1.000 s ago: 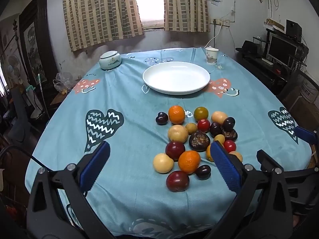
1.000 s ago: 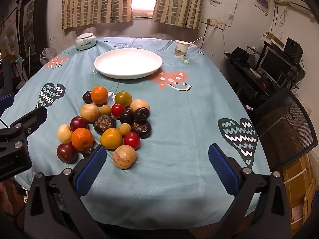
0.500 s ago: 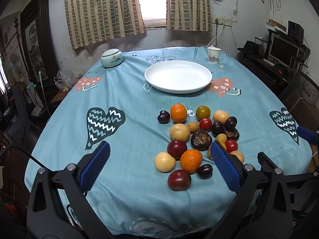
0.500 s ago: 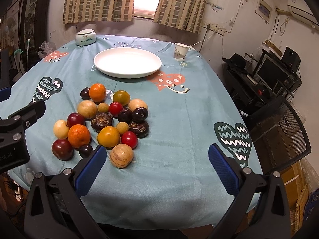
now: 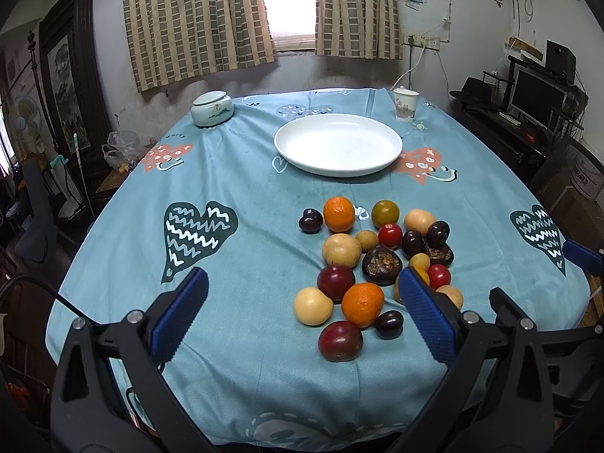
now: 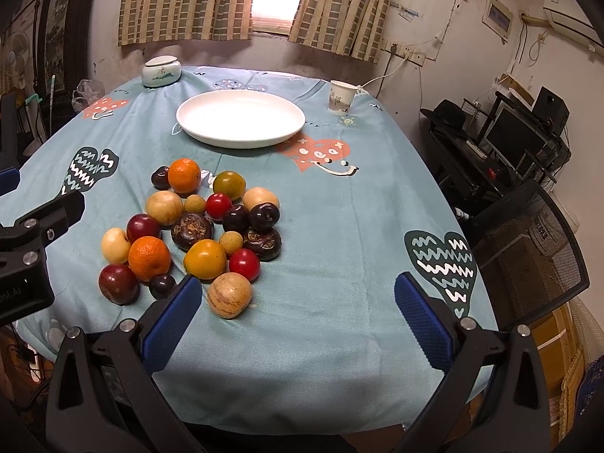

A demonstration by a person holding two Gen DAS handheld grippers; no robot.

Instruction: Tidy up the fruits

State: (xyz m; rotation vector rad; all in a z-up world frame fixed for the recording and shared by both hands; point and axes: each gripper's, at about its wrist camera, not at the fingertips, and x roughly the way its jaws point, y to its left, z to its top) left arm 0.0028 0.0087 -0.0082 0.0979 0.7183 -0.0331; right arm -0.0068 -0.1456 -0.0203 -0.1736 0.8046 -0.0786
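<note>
Both views have risen slightly; fruits (image 5: 373, 264) unmoved, heaped mid-worktop (image 5: 245, 196) short of the plate (image 5: 338, 143). Left hand-held gripper (image 5: 302, 302) and right hand-held gripper (image 6: 294, 309) hang apart, holding nothing. Cup (image 6: 341, 97) and jar (image 5: 211, 108) flank the plate.

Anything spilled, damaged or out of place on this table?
Nothing stands out. The fruit pile sits loose on the tablecloth, the white plate holds nothing, and the paper cup stands upright.

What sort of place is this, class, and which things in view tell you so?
Probably a lived-in room at home: a cloth-covered dining table, a curtained window behind it, and a computer desk with monitor to one side.
</note>
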